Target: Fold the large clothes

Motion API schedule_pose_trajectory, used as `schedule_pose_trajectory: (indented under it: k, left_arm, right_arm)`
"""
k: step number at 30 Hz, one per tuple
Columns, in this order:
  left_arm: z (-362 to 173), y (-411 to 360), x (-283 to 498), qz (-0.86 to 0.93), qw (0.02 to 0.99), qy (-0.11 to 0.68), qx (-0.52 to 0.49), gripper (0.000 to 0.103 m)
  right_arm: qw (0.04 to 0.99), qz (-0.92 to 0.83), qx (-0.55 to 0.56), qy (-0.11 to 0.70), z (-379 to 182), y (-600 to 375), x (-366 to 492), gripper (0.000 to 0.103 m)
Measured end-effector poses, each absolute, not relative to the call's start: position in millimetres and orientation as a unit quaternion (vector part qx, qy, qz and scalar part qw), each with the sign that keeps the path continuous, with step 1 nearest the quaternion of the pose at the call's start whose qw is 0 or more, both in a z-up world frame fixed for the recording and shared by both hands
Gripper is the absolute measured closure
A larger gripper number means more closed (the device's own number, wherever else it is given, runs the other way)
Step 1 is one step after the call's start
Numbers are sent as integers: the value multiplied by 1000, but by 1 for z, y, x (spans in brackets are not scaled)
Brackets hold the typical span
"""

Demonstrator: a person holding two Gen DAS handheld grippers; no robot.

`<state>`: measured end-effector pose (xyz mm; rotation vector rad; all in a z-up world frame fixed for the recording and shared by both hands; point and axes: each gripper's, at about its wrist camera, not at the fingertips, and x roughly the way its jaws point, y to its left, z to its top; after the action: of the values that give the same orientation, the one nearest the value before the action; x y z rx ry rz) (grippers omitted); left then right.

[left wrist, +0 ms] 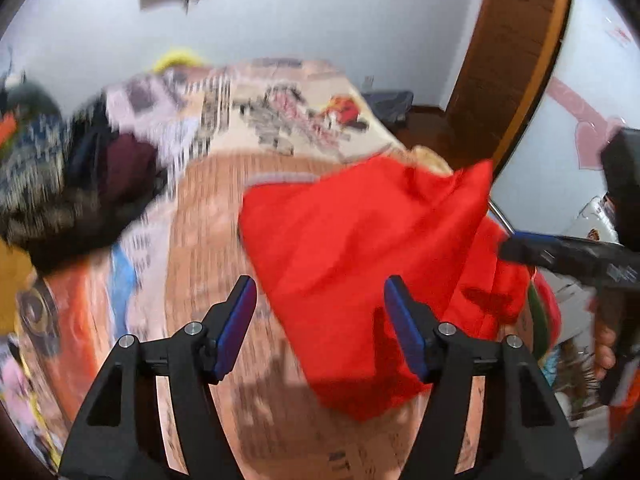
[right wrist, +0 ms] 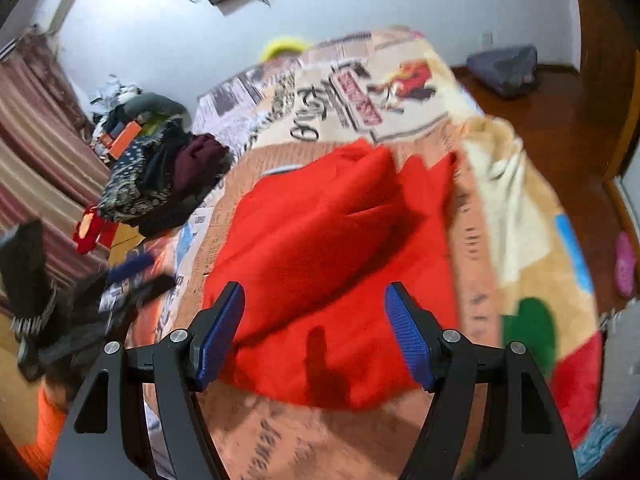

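**Red garment half-folded on the bed, both grippers empty**

Red, soft fleece-like cloth point(right wrist: 320, 264) is seen lying on the printed beige bed blanket point(right wrist: 516, 216), roughly at the centre of the right wrist view, with one layer already doubled over the rest. In the left wrist view the same red garment point(left wrist: 360, 248) is spread from the centre out toward 3 o'clock, and one corner is seen raised at about 2 o'clock. Whether that corner is lifted by anything cannot be told; the frame is blurred.

The left gripper point(left wrist: 320, 320) is held spread wide, with nothing between its blue pads point(left wrist: 240, 320). The right gripper point(right wrist: 314, 328) is likewise held apart and empty, above the near edge of the cloth. A pile of dark patterned clothes point(right wrist: 160, 184) is stacked at 10 o'clock in the right wrist view, well apart from the red piece.

The fold is judged unfinished. The doubled layer may slide or spring open, since the cloth is gripped by neither tool. If only the top layer is pinched at the next grasp, the fold could be dragged askew. The blanket beneath could also be caught along with the garment.
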<state>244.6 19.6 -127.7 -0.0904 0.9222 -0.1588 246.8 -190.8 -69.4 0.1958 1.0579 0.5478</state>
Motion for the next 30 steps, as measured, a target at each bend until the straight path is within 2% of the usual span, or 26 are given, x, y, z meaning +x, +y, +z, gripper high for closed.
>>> schedule_pose_trajectory:
  k: [4, 9, 13, 14, 15, 16, 17, 20, 26, 30]
  left_arm:
    - [-152, 18, 237, -103, 872, 475, -61, 34]
    - [-174, 5, 227, -117, 865, 484, -57, 34]
    - [-193, -8, 226, -114, 864, 490, -29, 33]
    - [-197, -9, 227, -110, 865, 490, -23, 30]
    - [-200, -10, 228, -110, 865, 489, -21, 28]
    - [-202, -10, 228, -107, 865, 489, -23, 28]
    - [-203, -9, 227, -105, 865, 490, -29, 26]
    - [-204, -4, 228, -102, 862, 494, -48, 22]
    - [-205, 14, 229, -84, 847, 512, -119, 21]
    - [-194, 16, 225, -71, 855, 502, -113, 21]
  right_arm:
    - [801, 235, 141, 532, -98, -177, 270, 34]
    - [791, 211, 215, 533, -107, -174, 288, 34]
    - [793, 203, 200, 539, -106, -158, 295, 34]
    - [801, 201, 184, 533, -105, -153, 295, 38]
    - [808, 199, 168, 529, -103, -148, 295, 61]
    - [814, 194, 150, 527, -102, -143, 296, 76]
    - [820, 185, 129, 526, -100, -140, 297, 95]
    - [830, 200, 131, 503, -82, -144, 295, 99]
    - [867, 248, 126, 414, -1, -160, 267, 100]
    - [889, 247, 86, 376, 13, -169, 238, 100]
